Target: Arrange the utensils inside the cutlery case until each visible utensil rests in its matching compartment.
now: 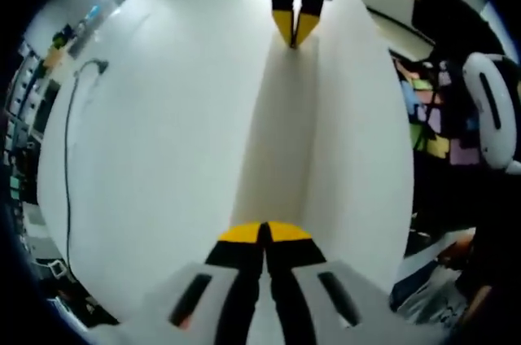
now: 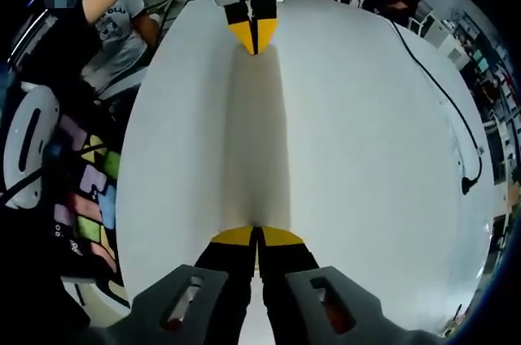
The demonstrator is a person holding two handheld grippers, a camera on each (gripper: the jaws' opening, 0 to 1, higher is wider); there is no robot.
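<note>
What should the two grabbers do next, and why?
Probably swing both views around to look for the utensils. The left gripper and right gripper are both shut with nothing in them, pointing at each other across the bare white table. A black cable lies on the table, with no cutlery or case in sight.

Bright, even overhead light washes the matte white tabletop (image 1: 163, 158) almost featureless; a soft grey shadow band runs down its middle. Fisheye bending and blur smear everything beyond its edges.
</note>
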